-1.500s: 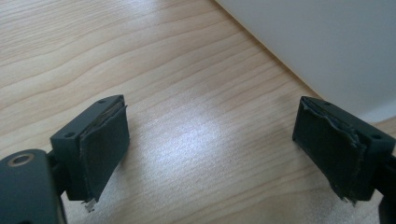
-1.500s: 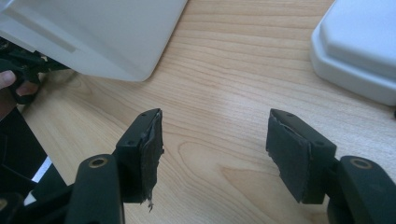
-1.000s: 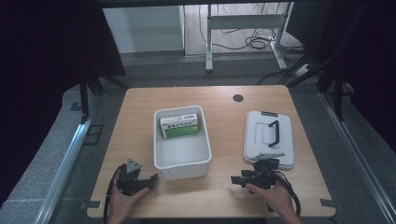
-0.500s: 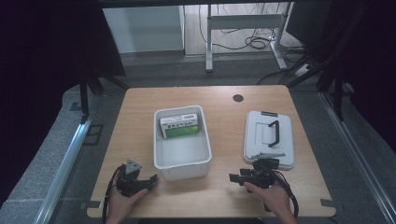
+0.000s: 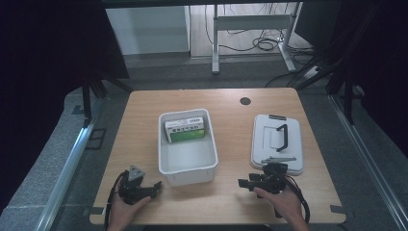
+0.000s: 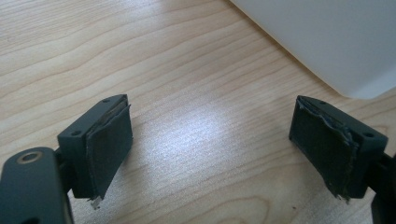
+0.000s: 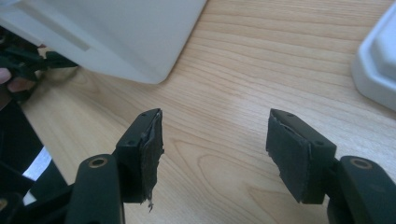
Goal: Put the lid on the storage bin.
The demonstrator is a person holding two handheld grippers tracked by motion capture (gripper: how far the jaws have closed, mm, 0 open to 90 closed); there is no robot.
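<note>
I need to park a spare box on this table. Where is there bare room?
Bare wood lies between the white bin and the lid, left of the bin, and along the far edge by the dark hole. The near edge is crowded by both grippers.

The print on the green-and-white box (image 5: 186,130) in the white bin (image 5: 166,161) is way too small to read. The bin gets cropped by the top edge in both gripper views, and the lid (image 7: 380,70) is chopped off at the right.

Box (image 5: 186,131) label print seemingly illegible
</note>
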